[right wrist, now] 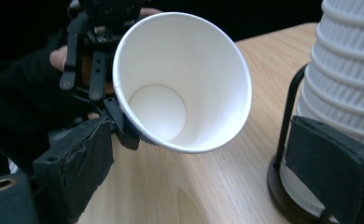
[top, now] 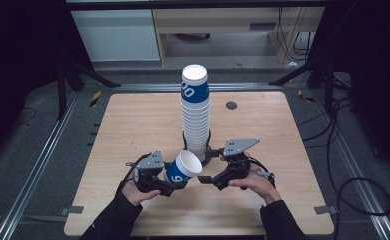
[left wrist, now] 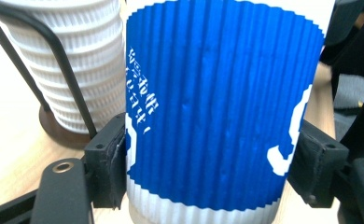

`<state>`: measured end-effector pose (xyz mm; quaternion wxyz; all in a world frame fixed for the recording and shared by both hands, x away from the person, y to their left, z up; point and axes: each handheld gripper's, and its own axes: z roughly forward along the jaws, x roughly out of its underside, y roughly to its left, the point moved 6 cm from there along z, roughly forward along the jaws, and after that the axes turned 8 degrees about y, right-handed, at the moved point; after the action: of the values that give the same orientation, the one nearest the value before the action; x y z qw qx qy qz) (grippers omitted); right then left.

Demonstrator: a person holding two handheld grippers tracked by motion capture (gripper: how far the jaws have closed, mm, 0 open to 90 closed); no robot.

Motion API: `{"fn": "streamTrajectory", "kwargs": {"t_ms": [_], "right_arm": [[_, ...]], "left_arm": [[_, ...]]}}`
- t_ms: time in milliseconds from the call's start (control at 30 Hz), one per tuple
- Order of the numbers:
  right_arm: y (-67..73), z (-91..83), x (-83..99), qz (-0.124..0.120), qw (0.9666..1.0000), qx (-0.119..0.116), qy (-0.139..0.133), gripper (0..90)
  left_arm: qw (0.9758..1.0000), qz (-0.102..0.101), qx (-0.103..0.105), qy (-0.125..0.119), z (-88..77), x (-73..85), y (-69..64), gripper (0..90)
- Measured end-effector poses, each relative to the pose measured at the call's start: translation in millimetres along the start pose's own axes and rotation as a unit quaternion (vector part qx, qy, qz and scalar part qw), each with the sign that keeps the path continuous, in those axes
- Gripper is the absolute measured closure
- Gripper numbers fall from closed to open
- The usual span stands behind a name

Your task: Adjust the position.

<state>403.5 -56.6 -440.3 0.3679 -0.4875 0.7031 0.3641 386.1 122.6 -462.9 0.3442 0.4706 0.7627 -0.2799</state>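
Left hand-held gripper (top: 170,186) clamps a blue-and-white ribbed paper cup (top: 182,169), tilted, empty, above the wooden tabletop (top: 133,125) | right hand-held gripper (top: 209,166), jaws spread with nothing between them, beside a tall stack of ribbed paper cups (top: 196,115) in a black wire holder (right wrist: 287,140)

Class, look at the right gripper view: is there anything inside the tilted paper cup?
No: the paper cup faces the camera with its mouth open, and its white inside is bare down to the round bottom.
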Motion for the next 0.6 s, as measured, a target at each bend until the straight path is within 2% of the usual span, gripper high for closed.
{"fn": "streamTrajectory", "kwargs": {"t_ms": [133,233,400,600], "right_arm": [[2.6,1.0,-4.1,0.007,0.9998,-0.009,-0.017,8.3],[6.4,3.0,-7.1,0.009,0.9994,-0.02,-0.027,8.5],[11.1,9.4,-8.3,0.008,0.9992,-0.029,-0.025,8.7],[12.8,15.1,-8.1,0.017,0.9987,-0.039,-0.026,10.6]], "left_arm": [[0.9998,0.003,-0.007,-0.019,-1.0,-4.8,-3.4,25.5],[0.9997,0.008,-0.008,-0.024,1.0,-7.2,-7.9,25.5],[0.9996,0.016,-0.001,-0.025,6.4,-9.5,-15.2,25.5],[0.9993,0.022,-0.005,-0.028,10.1,-12.0,-20.1,25.5]]}}
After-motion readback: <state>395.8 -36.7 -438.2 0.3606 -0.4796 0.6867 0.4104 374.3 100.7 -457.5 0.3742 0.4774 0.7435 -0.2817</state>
